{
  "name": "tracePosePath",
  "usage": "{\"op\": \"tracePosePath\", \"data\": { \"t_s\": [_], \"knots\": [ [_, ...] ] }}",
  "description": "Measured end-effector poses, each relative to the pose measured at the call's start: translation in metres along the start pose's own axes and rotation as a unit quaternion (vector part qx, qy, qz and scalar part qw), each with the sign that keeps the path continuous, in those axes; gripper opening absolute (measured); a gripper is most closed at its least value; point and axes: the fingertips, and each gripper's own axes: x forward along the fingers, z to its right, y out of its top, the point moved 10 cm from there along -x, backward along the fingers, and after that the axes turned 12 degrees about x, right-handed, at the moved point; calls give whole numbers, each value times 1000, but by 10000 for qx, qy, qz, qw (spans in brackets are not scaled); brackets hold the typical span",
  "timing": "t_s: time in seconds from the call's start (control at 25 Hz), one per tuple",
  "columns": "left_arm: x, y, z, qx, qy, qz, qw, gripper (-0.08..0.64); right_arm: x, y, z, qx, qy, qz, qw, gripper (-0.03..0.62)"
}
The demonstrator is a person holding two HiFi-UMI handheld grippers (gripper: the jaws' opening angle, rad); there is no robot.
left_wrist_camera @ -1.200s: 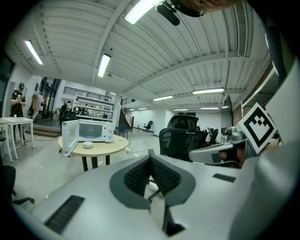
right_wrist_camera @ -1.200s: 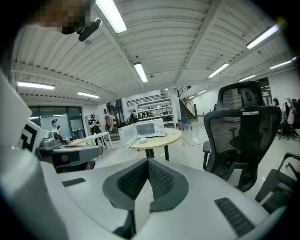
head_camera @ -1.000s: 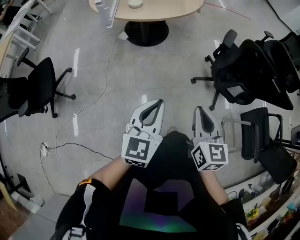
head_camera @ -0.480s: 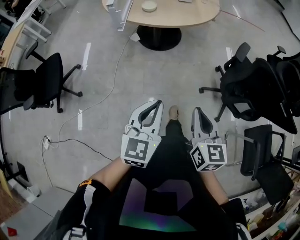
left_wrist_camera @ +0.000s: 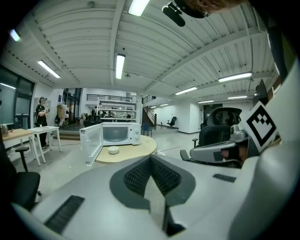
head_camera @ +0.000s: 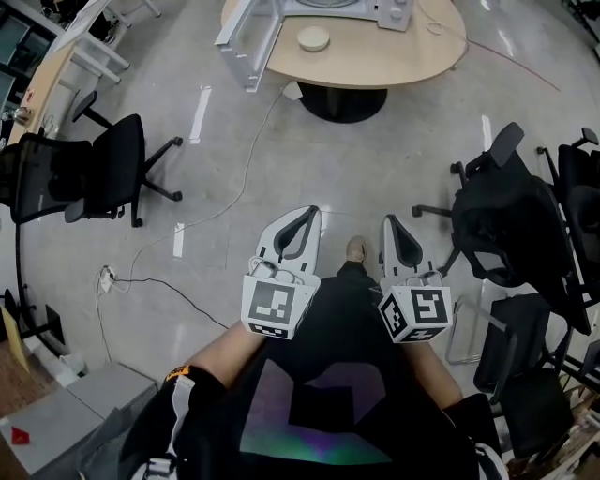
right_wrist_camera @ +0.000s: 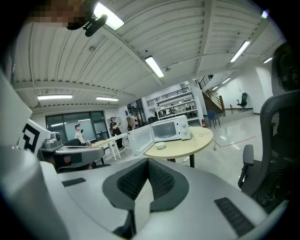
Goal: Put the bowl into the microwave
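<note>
A small pale bowl (head_camera: 314, 38) sits on a round wooden table (head_camera: 394, 61) far ahead of me, just in front of a white microwave (head_camera: 361, 7) whose door (head_camera: 248, 37) hangs open to the left. The left gripper view also shows the bowl (left_wrist_camera: 113, 150) beside the open microwave (left_wrist_camera: 117, 133). In the right gripper view the bowl (right_wrist_camera: 161, 146) lies before the microwave (right_wrist_camera: 169, 129). My left gripper (head_camera: 308, 215) and right gripper (head_camera: 390, 222) are held side by side at waist height, both shut on nothing and well short of the table.
Black office chairs stand at the left (head_camera: 89, 173) and the right (head_camera: 511, 225). A cable (head_camera: 216, 202) runs across the grey floor to a power strip (head_camera: 105, 277). A grey box (head_camera: 66, 422) sits at lower left. People stand by desks (right_wrist_camera: 115, 129) in the background.
The table has slid down into the head view, bringing the bowl and the open microwave into sight. Both grippers keep their place and stay shut.
</note>
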Motion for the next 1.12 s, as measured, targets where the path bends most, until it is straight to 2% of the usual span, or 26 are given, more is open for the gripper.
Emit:
{"op": "tracePosePath", "data": {
  "t_s": [0.36,0.6,1.12],
  "knots": [
    [58,16,11,-8,215,-182,9996,44,34,31,51,-5,259,-149,9996,15],
    [90,22,27,136,259,-343,9990,44,47,39,88,64,406,-185,9990,15],
    [114,34,51,402,463,-601,9963,44,51,46,125,135,669,-181,9975,15]
  ]
}}
